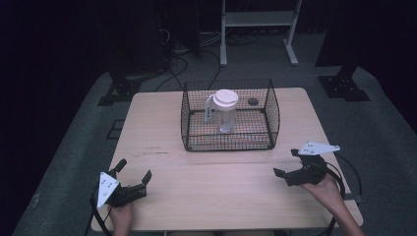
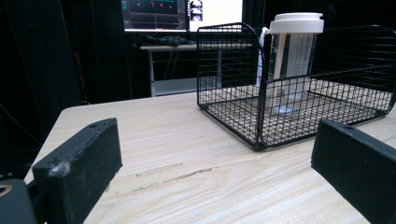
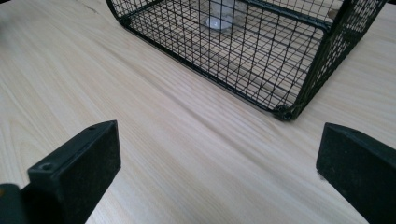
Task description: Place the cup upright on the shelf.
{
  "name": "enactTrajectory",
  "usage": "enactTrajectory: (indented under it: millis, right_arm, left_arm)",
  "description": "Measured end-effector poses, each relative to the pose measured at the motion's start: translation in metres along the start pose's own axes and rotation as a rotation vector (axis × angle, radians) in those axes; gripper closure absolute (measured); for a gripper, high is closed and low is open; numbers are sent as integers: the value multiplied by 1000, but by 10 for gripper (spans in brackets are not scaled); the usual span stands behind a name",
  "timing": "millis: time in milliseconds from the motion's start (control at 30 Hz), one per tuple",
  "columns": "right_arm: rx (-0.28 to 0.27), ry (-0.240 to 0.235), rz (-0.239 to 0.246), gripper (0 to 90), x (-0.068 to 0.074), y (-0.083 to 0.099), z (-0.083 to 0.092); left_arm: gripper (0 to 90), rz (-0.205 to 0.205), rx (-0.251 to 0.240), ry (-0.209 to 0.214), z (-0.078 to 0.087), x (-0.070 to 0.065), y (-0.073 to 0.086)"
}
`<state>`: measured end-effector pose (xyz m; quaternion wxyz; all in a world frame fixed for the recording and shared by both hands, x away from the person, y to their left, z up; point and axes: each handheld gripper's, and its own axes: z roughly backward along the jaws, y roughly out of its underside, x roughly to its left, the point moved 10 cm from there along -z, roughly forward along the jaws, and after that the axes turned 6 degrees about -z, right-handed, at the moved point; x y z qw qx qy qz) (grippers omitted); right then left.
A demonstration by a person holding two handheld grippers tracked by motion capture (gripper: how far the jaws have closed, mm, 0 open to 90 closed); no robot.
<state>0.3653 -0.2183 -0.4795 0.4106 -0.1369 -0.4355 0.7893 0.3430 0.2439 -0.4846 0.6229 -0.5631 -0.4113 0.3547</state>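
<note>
Bottle point(image 1: 225, 111) with white lid stands upright inside the black wire basket point(image 1: 186, 123), far ahead of both claws and between their 2 lines of reach. Left gripper point(image 1: 134, 170) rests low near the front edge of the wooden table point(image 1: 162, 123), its 2 jaws wide apart with nothing between them; in the left gripper view the basket point(image 2: 224, 88) is ahead and to the right of the jaws, and the bottle point(image 2: 293, 56) rises above its rim. Right gripper point(image 1: 287, 163) is also well apart from the basket, jaws spread and empty; from its own view the nearest basket corner point(image 3: 285, 112) lies ahead between the jaws. My judgement: the work looks either fully finished, with the bottle placed in the basket, or not started, if the bottle must come out. Neither claw touches anything.
</note>
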Motion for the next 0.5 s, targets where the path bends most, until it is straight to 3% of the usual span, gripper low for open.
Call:
enactTrajectory:
  millis: [367,500]
  right_arm:
    - [2,8,-34,0,-5,20,6]
    - [-21,6,-47,0,-1,25,10]
  left_arm:
    - [9,-2,2,1,0,0,0]
    - [9,0,4,-4,-1,0,0]
